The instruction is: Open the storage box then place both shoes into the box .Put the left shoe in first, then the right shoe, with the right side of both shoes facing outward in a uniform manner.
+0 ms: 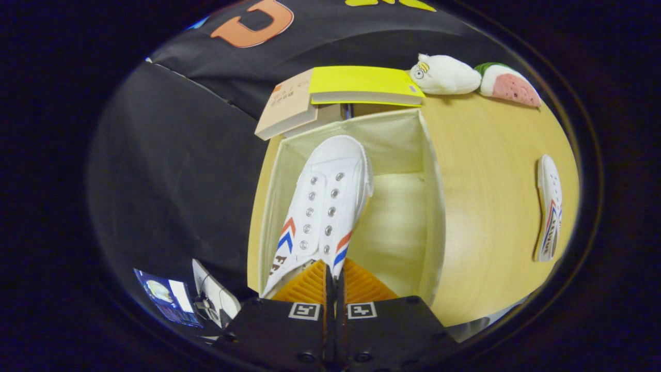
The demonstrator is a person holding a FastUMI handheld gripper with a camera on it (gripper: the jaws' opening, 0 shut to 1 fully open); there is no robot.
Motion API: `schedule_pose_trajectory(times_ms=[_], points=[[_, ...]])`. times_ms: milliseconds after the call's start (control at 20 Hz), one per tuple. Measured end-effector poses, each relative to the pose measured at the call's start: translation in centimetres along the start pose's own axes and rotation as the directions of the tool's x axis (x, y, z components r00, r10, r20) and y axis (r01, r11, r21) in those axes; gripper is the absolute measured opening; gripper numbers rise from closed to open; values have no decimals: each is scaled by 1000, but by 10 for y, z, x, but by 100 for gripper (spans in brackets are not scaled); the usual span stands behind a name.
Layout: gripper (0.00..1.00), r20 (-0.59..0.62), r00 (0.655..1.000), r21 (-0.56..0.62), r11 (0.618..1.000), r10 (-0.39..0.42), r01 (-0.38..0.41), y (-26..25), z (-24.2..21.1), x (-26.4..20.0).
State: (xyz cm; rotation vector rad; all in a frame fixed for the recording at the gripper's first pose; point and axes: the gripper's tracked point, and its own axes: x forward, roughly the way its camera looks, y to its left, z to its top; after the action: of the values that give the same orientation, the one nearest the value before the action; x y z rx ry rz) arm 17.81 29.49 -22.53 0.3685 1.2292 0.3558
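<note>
My gripper (333, 271) is shut on a white canvas shoe (323, 206), its orange ribbed fingers (307, 287) pinched together on the shoe's heel end. The shoe has metal eyelets and red and blue chevrons, and its toe points away from me. It hangs over the open cream fabric storage box (431, 206), toward the box's left wall. The second white shoe (550, 214) lies on its side on the wooden table (485, 170), well to the right of the box.
Behind the box lie a tan book (286, 106) and a yellow book (361, 85). Two plush toys, a white one (446, 75) and a pink-and-green one (508, 85), sit at the table's far edge. Left of the table, low down, are a screen (165, 297) and cables.
</note>
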Motion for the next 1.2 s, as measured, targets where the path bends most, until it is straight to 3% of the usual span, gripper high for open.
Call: schedule_pose_trajectory(times_ms=[400, 600, 950, 1100, 1150, 1200], points=[[6, -81, 989, -13, 993, -120, 119, -4, -6, 59], [6, -103, 986, -37, 991, -131, 127, -2, -8, 74], [5, -171, 963, -213, 962, -209, 171, -18, -20, 87], [6, -172, 965, -223, 962, -198, 157, -16, -18, 83], [9, -165, 967, -245, 958, -193, 150, -16, -18, 81], [21, -157, 966, -275, 949, -204, 155, -16, -17, 71]])
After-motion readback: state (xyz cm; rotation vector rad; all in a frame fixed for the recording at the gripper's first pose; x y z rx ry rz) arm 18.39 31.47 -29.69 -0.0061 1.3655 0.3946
